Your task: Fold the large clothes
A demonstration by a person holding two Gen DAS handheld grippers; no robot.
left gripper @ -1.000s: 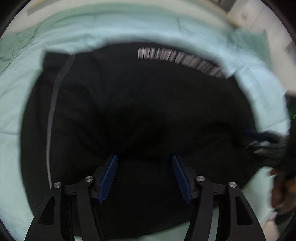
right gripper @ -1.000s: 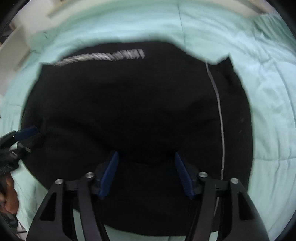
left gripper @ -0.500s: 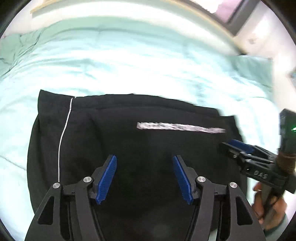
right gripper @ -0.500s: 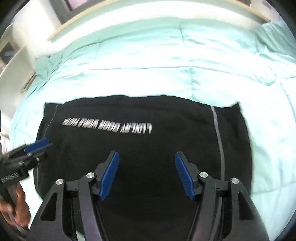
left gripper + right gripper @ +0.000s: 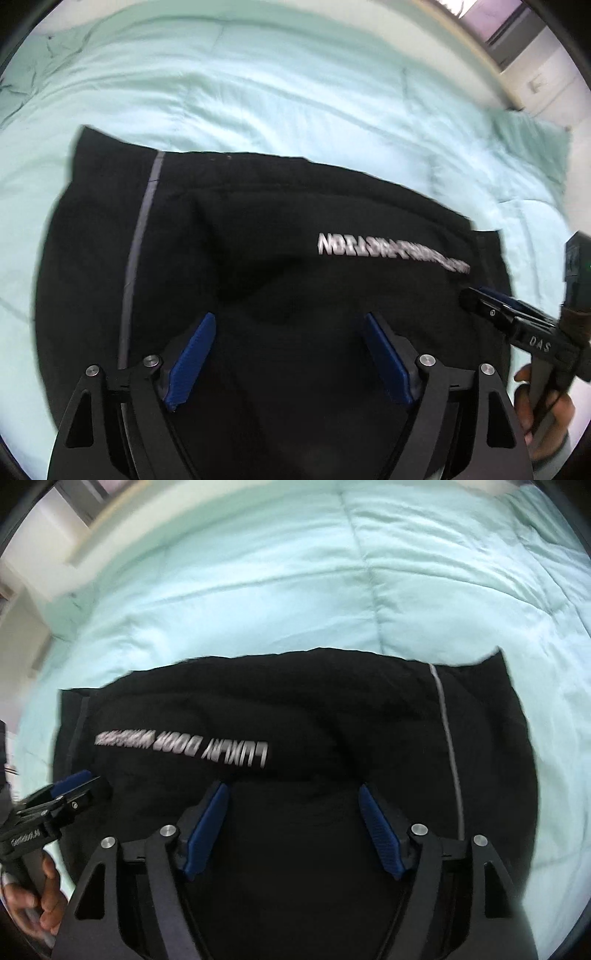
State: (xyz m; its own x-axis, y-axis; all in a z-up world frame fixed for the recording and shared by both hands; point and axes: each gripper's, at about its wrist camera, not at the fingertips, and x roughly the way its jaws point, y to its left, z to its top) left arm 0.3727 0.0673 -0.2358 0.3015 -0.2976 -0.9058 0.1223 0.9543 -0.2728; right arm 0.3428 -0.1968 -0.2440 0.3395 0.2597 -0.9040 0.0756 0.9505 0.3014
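Black knit garment with white block lettering [image 5: 280, 280] spread flat on the pale mint quilted bed cover [image 5: 295, 103], filling the lower two thirds of both wrist views. Its long axis runs left to right across each frame, parallel to the lettering. The left tool [image 5: 288, 354], blue-padded jaws spread wide with nothing between them, hangs over the lower middle of the cloth; the grey side stripe [image 5: 138, 258] lies at its left. The right tool [image 5: 295, 830], likewise released and empty, hangs over the lower centre of its own frame, a white stripe [image 5: 448, 746] at its right. Each tool thus appears nearer one short end, which suggests an end-to-end fold. Motion blur makes the lettering only partly legible. The garment's near edge is hidden beneath the tool bodies, and whether either tool touches the cloth cannot be told.
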